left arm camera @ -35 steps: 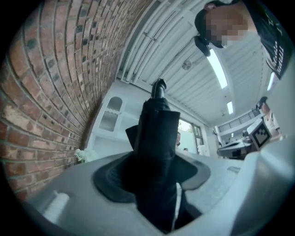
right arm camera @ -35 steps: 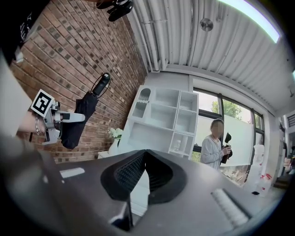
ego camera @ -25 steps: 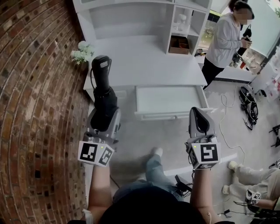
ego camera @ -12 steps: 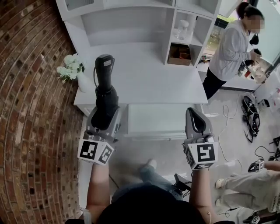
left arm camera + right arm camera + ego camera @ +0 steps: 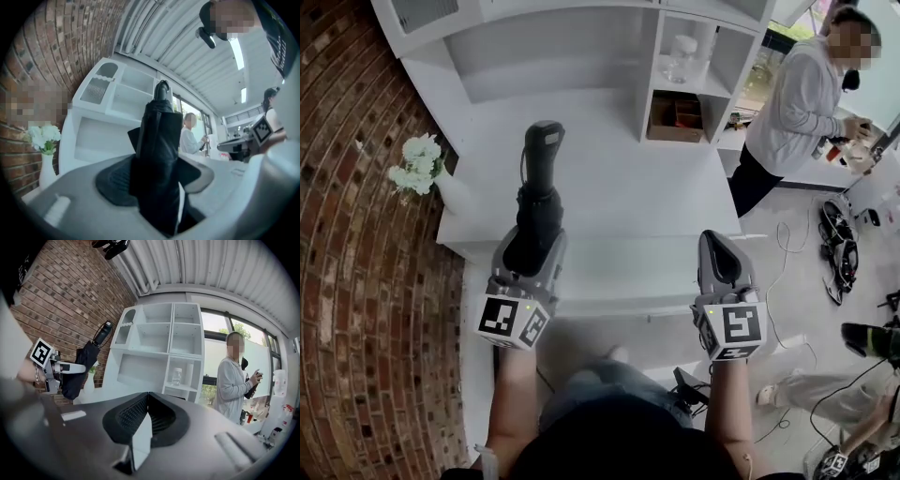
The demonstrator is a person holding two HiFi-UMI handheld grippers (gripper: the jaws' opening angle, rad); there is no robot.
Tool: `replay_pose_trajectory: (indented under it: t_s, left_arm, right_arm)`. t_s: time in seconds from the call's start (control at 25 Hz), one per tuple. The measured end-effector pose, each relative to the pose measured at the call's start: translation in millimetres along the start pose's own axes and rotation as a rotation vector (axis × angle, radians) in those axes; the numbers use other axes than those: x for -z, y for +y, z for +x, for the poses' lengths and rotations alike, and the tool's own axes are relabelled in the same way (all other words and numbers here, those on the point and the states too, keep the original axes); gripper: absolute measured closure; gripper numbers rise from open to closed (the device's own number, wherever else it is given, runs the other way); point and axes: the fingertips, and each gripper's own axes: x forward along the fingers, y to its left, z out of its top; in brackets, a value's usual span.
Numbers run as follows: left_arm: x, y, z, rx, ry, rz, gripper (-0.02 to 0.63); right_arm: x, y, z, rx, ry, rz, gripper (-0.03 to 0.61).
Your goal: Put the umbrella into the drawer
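A black folded umbrella (image 5: 542,178) sticks out forward over the white desk top (image 5: 619,187), its handle end farthest from me. My left gripper (image 5: 536,246) is shut on its lower part, and in the left gripper view the umbrella (image 5: 159,154) fills the space between the pads. The right gripper (image 5: 720,246) is shut with nothing in it; its pads meet at the tip (image 5: 148,401). It hovers over the right end of the open white drawer (image 5: 628,277), which juts out under the desk's front edge. The right gripper view shows the umbrella (image 5: 82,366) at far left.
A white shelf unit (image 5: 581,56) stands on the desk, holding a jar (image 5: 677,58) and a brown box (image 5: 673,117). A vase of white flowers (image 5: 417,164) sits at the desk's left end by the brick wall (image 5: 356,281). A person (image 5: 797,103) stands at right; cables (image 5: 834,234) lie on the floor.
Both grippers have come forward to the desk. The umbrella now reaches over the desk top, and the drawer lies right under the grippers. Neither grip has changed.
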Motion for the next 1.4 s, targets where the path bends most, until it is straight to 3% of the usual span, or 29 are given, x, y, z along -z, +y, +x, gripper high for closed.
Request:
replay_pose_trajectory:
  t_s: [0.28, 0.88, 1.4]
  left_arm:
    - [45, -21, 29, 0.084, 0.11, -0.003, 0.379]
    - [161, -73, 62, 0.413, 0.405, 0.08, 0.38]
    - [246, -99, 86, 0.567, 0.615, 0.138, 0.382]
  right_arm:
    - [35, -19, 4, 0.042, 0.076, 0.072, 0.575]
    - [103, -23, -7, 0.205, 0.26, 0.187, 0.574]
    - [142, -32, -19, 0.296, 0.361, 0.23, 0.574]
